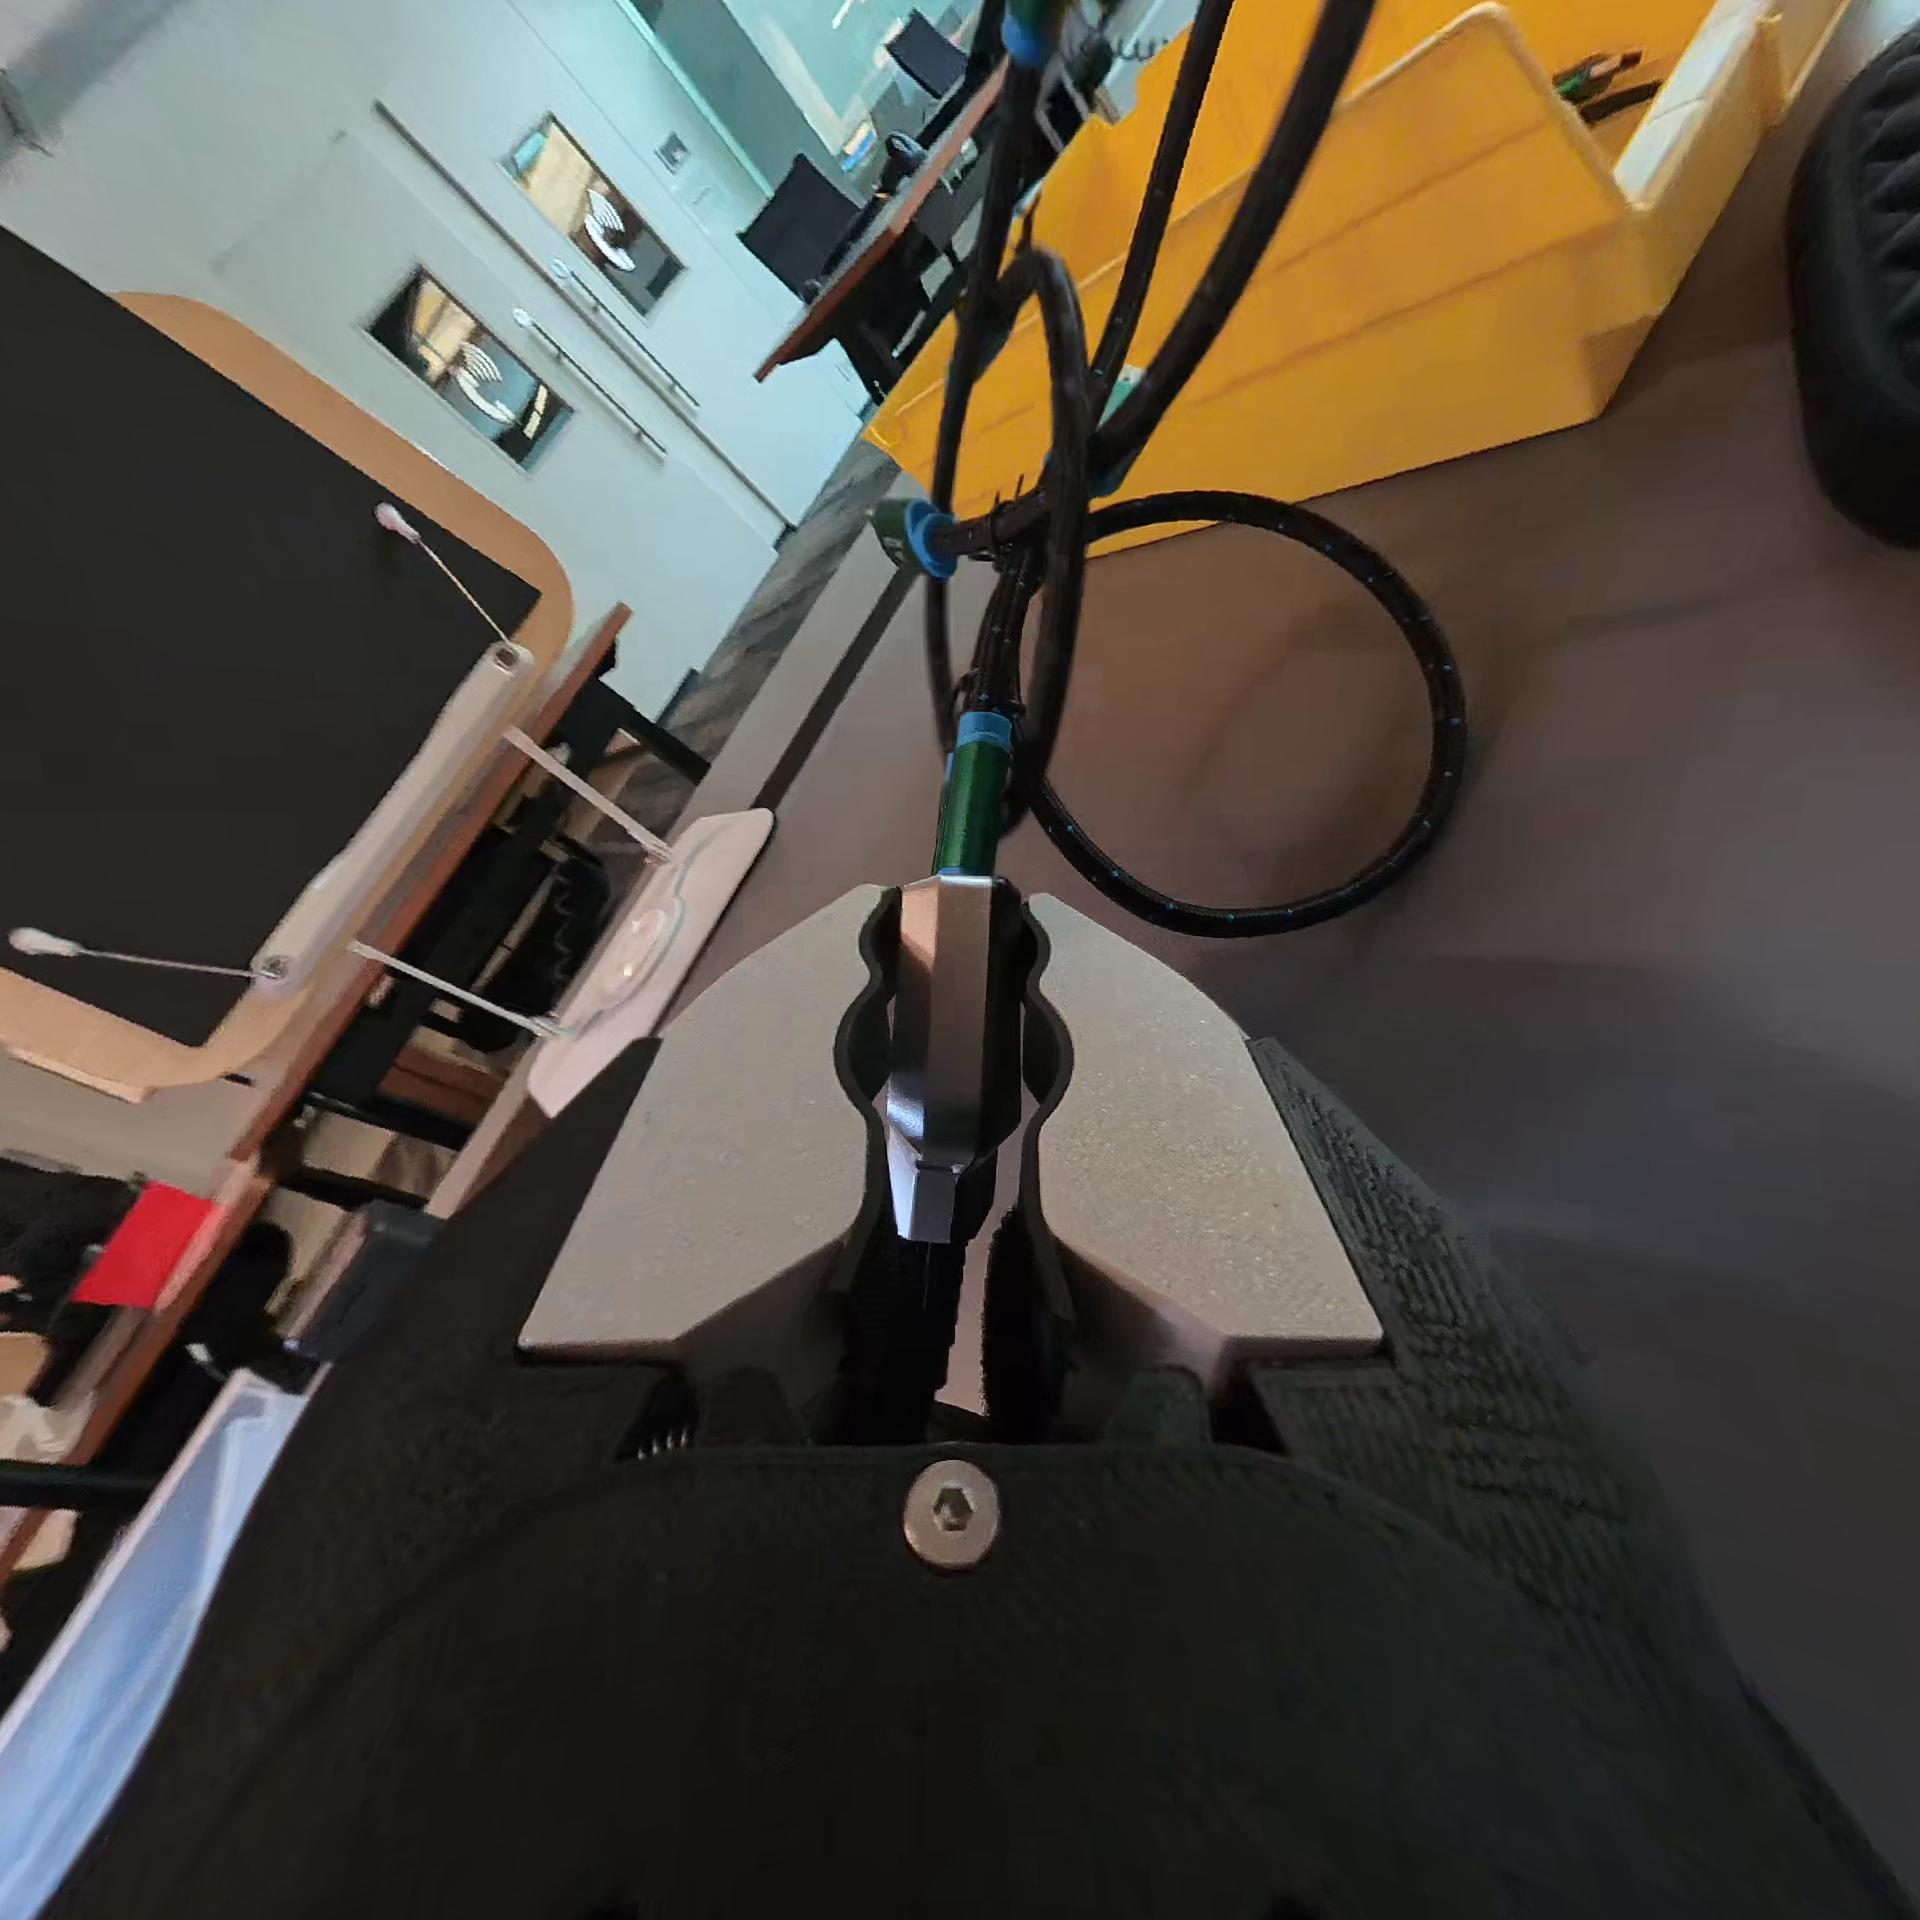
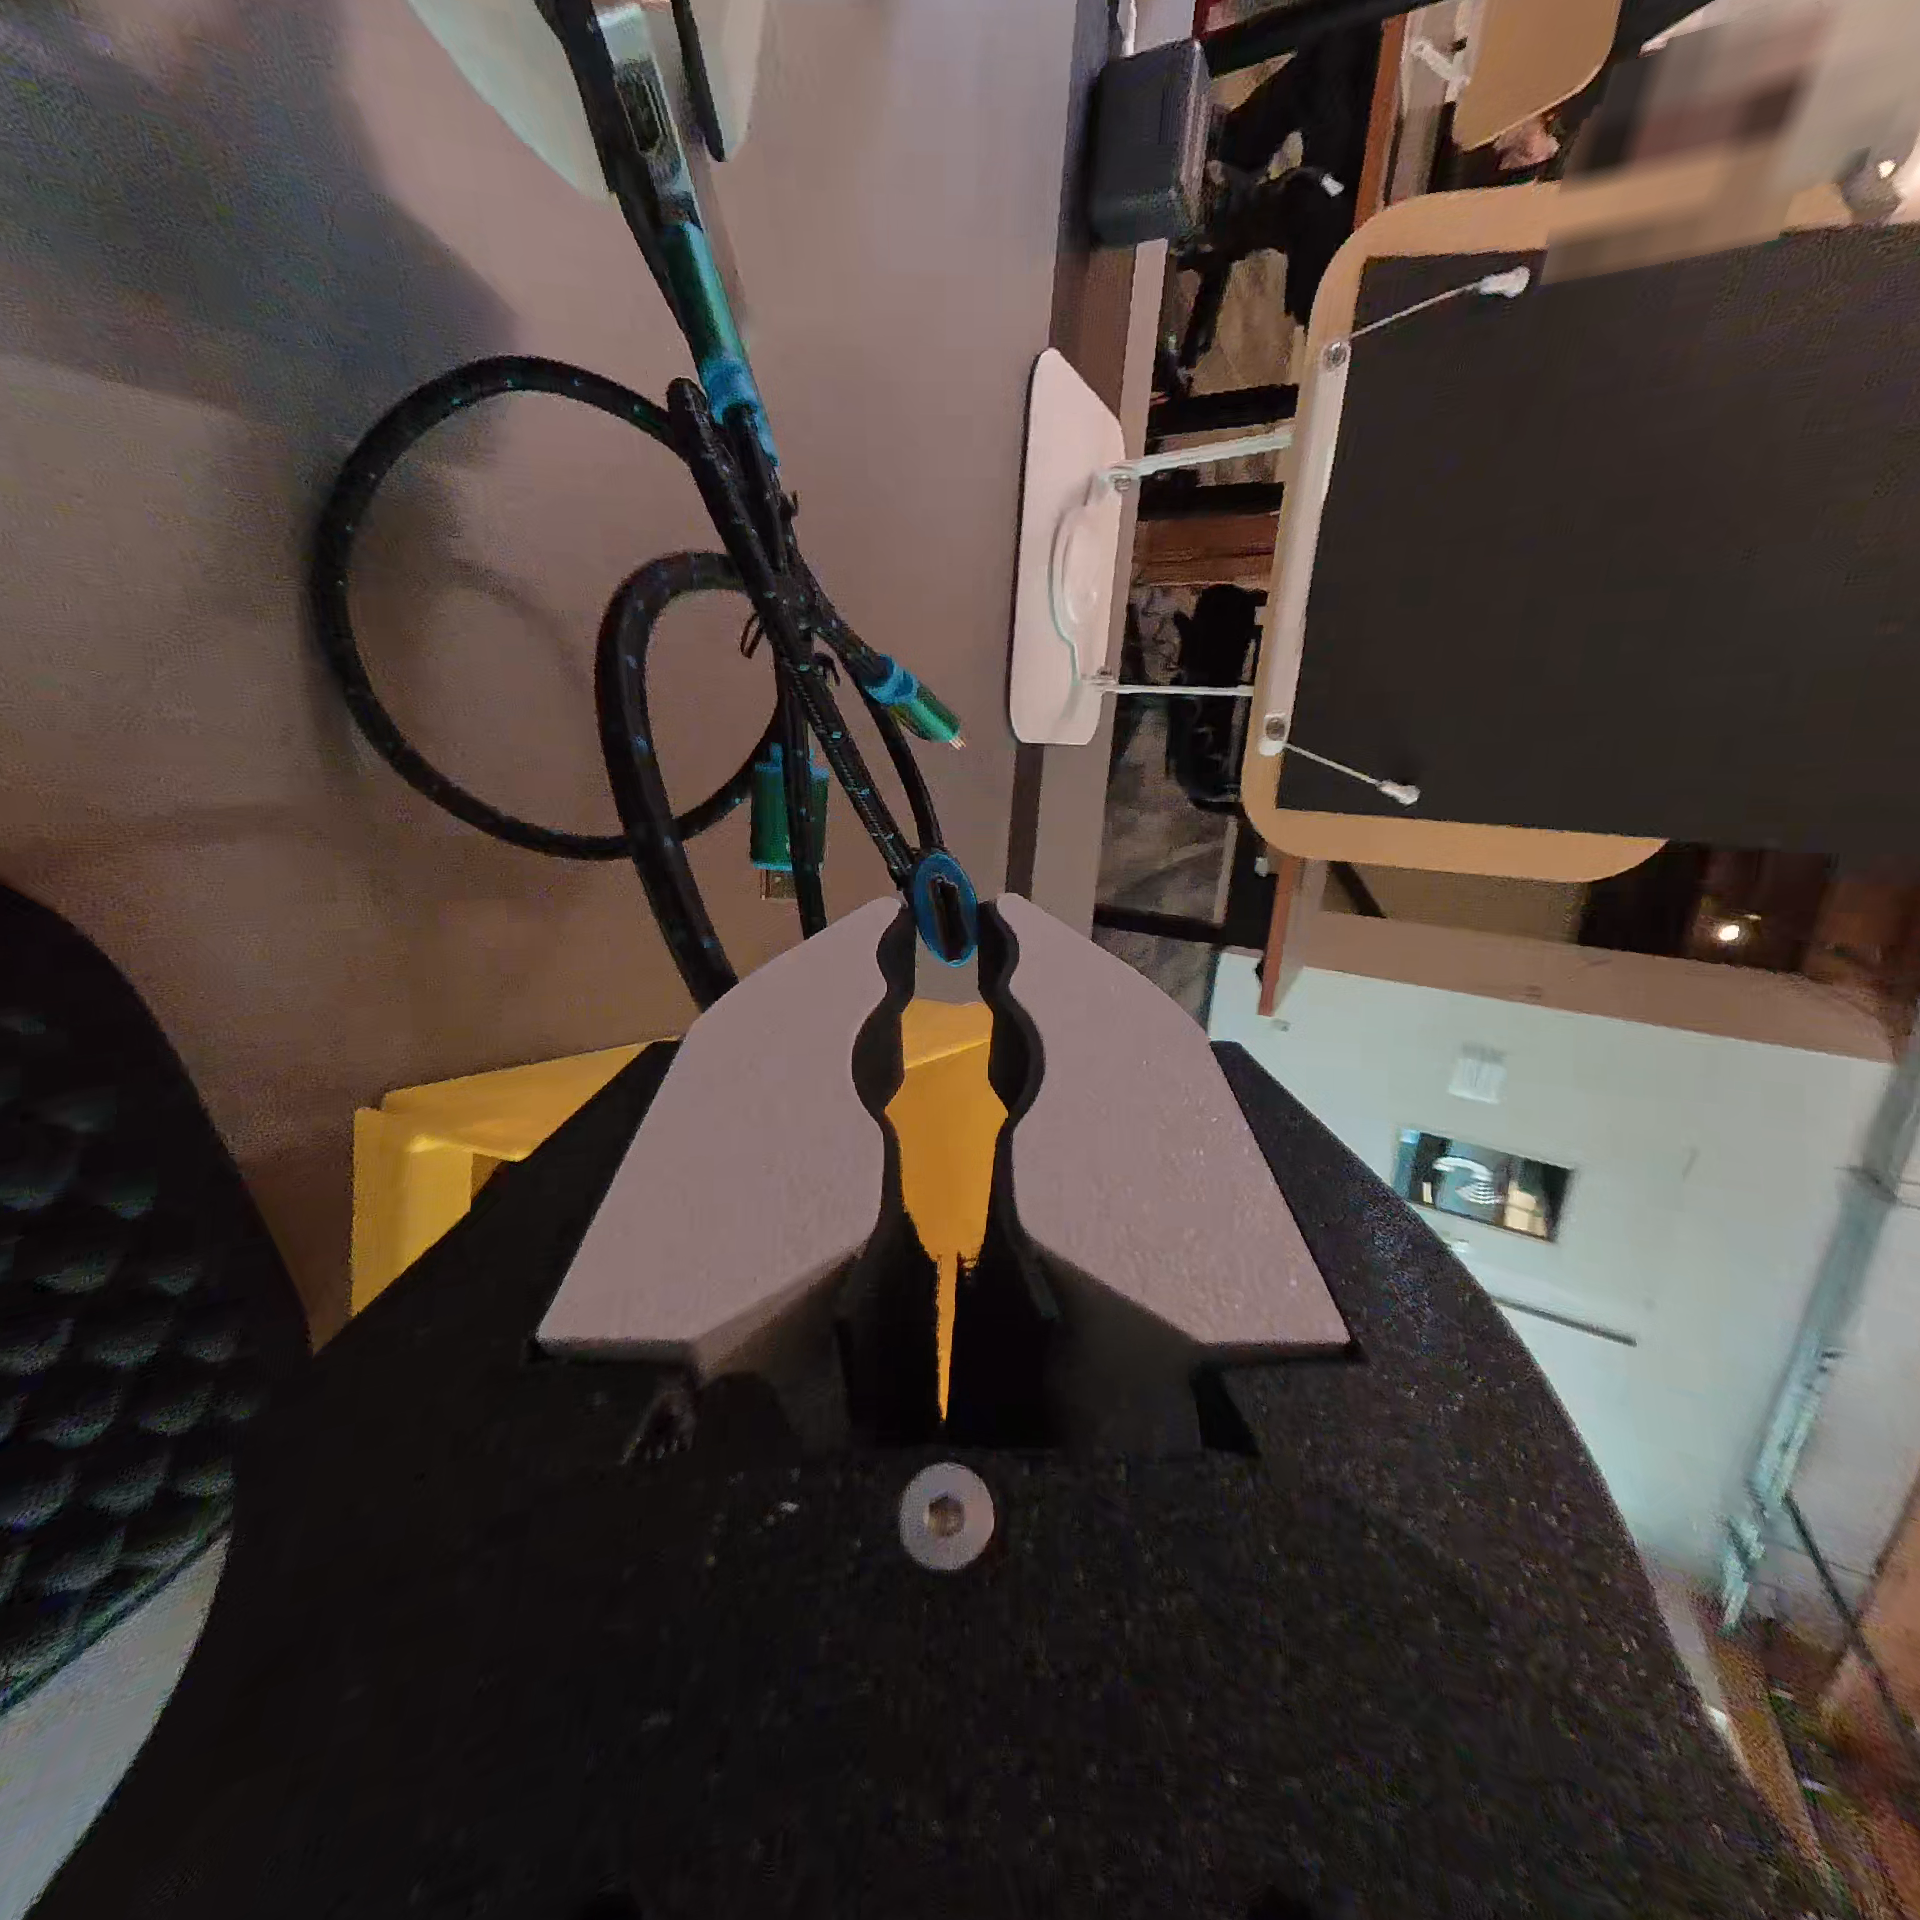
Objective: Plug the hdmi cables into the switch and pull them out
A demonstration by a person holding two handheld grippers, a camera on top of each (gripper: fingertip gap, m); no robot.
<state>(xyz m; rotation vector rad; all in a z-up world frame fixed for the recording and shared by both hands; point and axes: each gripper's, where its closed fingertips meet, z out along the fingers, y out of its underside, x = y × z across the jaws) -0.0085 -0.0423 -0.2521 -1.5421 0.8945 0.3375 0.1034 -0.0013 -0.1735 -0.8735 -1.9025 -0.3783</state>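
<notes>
The left gripper (image 1: 951, 935) pinches a metal switch (image 1: 940, 1049) with a green plug (image 1: 968, 800) in it. The right gripper (image 2: 945, 925) pinches a cable's blue collar (image 2: 943, 920) above the table (image 2: 208, 416).

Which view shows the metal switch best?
Left wrist view: the switch sits clamped in the left gripper, a green plug at its far end. Right wrist view shows it only at the top edge, blurred.

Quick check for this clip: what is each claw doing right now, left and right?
Left claw: closed on the silver HDMI switch.
Right claw: closed on a blue-collared HDMI cable end.
</notes>
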